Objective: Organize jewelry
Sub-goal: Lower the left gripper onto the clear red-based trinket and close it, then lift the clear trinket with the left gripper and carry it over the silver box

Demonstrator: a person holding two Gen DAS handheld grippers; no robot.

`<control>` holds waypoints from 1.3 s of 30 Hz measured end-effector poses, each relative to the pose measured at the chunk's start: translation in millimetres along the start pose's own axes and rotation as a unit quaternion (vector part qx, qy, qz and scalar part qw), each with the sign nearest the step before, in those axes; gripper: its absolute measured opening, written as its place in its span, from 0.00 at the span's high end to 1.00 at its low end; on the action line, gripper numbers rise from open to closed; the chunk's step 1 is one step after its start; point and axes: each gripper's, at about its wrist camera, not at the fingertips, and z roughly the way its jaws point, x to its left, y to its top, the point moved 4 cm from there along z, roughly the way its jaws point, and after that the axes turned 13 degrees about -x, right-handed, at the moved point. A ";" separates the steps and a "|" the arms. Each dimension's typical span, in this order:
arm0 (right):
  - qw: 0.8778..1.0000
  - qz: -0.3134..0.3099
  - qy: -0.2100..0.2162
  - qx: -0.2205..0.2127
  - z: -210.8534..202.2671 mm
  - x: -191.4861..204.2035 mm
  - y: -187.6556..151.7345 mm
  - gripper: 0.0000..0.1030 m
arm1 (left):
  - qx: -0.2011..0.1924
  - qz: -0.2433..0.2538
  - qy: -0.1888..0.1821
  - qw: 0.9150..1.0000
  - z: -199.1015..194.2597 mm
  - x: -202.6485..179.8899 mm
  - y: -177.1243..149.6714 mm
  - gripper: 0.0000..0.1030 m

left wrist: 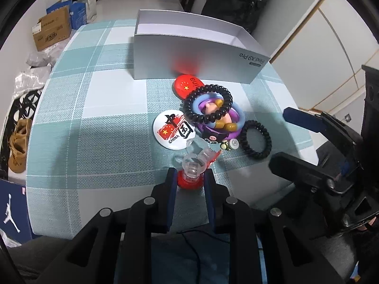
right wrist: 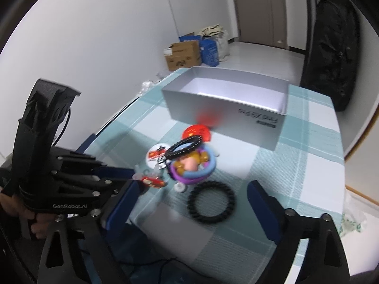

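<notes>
Your right gripper [right wrist: 189, 203], jaws apart, straddles flat black hair tie [right wrist: 211, 202]; left gripper [left wrist: 190, 177] clamps what looks like clear-red charm [left wrist: 193, 174].

Woven tablecloth [left wrist: 99, 118], glossy plastic badge [left wrist: 174, 129]

My left gripper [left wrist: 190, 177] pinches a clear and red charm [left wrist: 193, 171] at six o'clock. At twelve stands the open silver box [left wrist: 189, 54]; at three, my right gripper [left wrist: 281, 137] stands beside a black coil bracelet [left wrist: 255, 139].

A home room — shoes [left wrist: 20, 142], cardboard boxes [left wrist: 53, 29], checked tablecloth [left wrist: 94, 108].
</notes>
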 end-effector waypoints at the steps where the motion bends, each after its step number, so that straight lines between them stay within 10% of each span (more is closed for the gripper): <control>1: 1.000 -0.001 0.002 0.003 0.6 1.0 -0.8 0.24 | 0.001 0.006 0.002 1.000 -0.1 -0.4 -0.3 0.83; 10: 1.000 -0.006 0.010 0.017 5.5 6.4 -2.9 0.31 | 0.013 0.083 0.046 0.995 4.0 -9.3 -0.8 0.83; 18: 0.999 -0.011 0.028 0.018 10.4 16.5 -3.0 0.37 | 0.024 0.020 0.010 0.999 1.2 9.0 3.0 0.85; 39: 0.996 -0.045 0.063 0.032 45.1 54.0 -5.2 0.56 | -0.145 -0.085 -0.016 0.986 -44.3 34.8 45.3 0.86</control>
